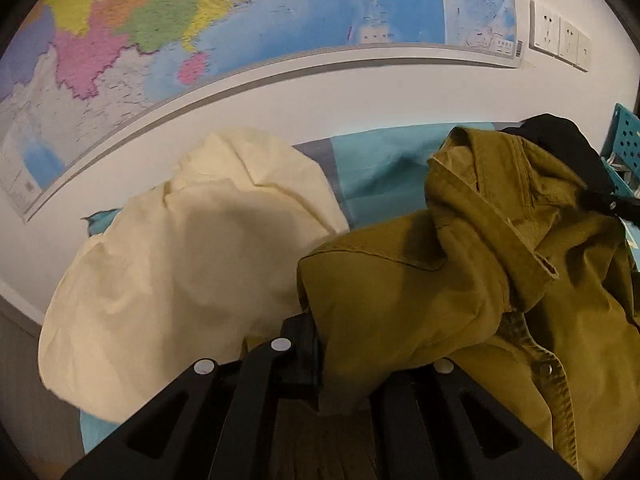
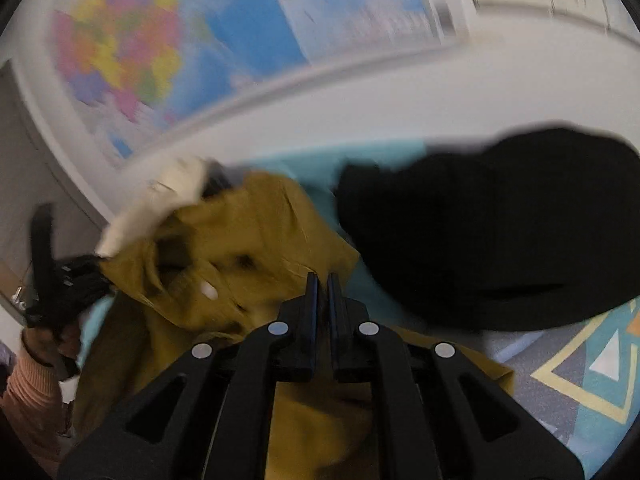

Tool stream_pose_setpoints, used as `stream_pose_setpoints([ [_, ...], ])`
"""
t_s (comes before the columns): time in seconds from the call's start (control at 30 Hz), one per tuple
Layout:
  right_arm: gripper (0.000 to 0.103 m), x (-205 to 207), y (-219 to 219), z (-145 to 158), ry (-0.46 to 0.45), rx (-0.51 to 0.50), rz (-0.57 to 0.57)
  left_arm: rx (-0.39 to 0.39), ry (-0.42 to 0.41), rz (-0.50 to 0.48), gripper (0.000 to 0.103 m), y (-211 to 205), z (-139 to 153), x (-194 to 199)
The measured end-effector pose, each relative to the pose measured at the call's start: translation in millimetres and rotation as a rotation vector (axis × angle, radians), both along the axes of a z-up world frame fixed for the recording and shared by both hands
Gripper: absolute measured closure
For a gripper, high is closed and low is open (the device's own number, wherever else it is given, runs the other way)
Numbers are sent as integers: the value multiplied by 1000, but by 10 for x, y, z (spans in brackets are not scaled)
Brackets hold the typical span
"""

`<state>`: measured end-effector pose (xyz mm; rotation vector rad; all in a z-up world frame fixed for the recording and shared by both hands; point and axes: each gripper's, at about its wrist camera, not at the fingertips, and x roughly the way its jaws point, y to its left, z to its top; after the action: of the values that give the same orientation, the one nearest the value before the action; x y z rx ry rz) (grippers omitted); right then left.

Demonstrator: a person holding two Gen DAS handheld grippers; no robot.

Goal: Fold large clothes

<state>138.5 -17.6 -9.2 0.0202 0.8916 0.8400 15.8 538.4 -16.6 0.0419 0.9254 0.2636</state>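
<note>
An olive-mustard button shirt [image 1: 460, 280] lies bunched on the teal bed sheet [image 1: 380, 168]. My left gripper [image 1: 320, 344] is shut on a fold of this shirt; cloth hides its right finger. In the right wrist view the shirt [image 2: 248, 248] is blurred, and the left gripper [image 2: 60, 280] shows at the far left with the hand holding it. My right gripper [image 2: 323, 292] has its jaws nearly together above the shirt with nothing visible between them.
A cream garment [image 1: 180, 248] lies heaped left of the shirt. A black garment [image 2: 492, 232] lies at the right, also in the left wrist view [image 1: 568, 148]. A teal perforated basket [image 1: 626, 140] stands far right. A wall map [image 1: 220, 20] and wall sockets [image 1: 560, 36] are behind.
</note>
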Motion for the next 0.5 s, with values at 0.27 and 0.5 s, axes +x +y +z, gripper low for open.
stream_pose_setpoints([
  [0.27, 39, 113, -211, 346, -101, 12, 31, 68, -115, -152, 53, 23, 206, -317],
  [0.5, 40, 478, 311, 11, 0, -63, 103, -44, -221, -360, 27, -595, 395, -580],
])
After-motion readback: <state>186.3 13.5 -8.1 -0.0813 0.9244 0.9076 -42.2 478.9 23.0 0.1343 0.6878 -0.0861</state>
